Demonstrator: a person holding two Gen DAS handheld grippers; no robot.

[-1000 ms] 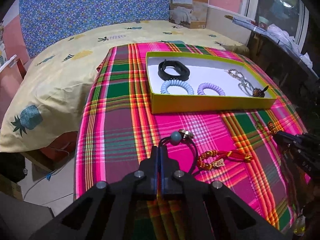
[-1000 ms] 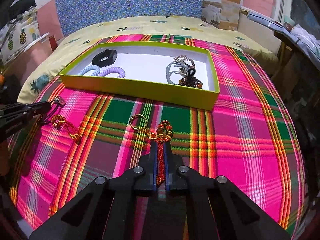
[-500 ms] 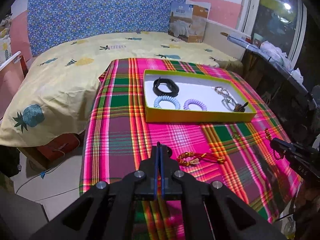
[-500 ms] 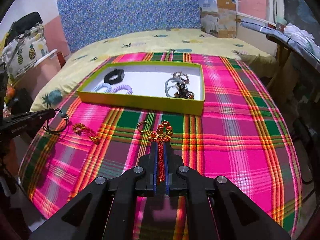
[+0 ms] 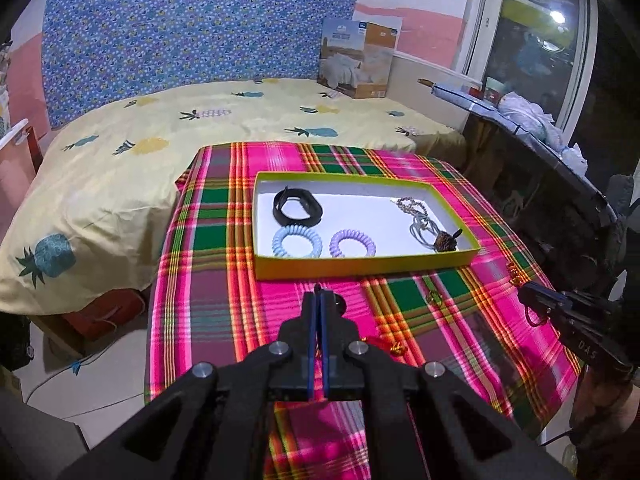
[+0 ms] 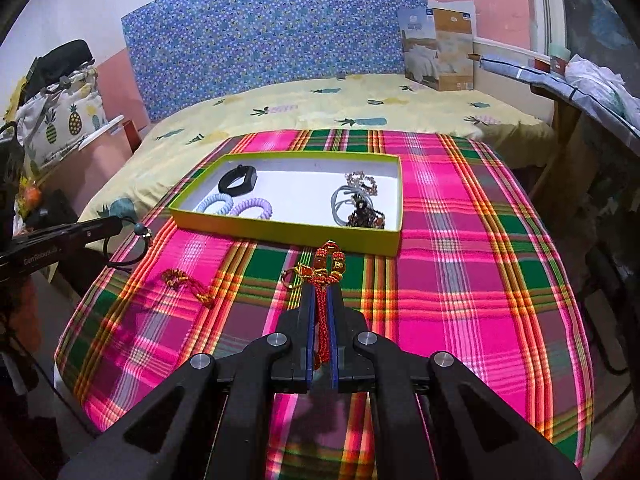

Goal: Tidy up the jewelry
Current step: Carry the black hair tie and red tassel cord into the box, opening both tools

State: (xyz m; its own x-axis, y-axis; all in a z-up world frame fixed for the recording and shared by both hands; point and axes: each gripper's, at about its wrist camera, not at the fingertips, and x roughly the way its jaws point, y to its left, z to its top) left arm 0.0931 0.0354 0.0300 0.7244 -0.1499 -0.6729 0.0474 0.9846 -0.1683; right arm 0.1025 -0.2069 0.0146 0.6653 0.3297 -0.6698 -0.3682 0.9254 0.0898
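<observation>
Tassel (image 6: 323,320) lengthwise between closed right hand-held gripper (image 6: 320,292) | beaded end toward tray (image 6: 280,232)

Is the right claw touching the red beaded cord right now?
Touching. The right wrist view shows the right claw shut on the red beaded cord, its strands pinched between both pads.

table: covered by a bright checked cloth (image 6: 460,240) in pink, green and yellow
box: a flat yellow-green box (image 6: 280,232) sits on the cloth, toward the far side
red cord: a small red and gold cord (image 6: 188,284) lies on the cloth, near the left edge, apart from the box
bed: a bed (image 5: 120,168) with a yellow pineapple sheet stands behind the table
bed box: a cardboard box (image 5: 358,58) stands on the bed by the wall
</observation>
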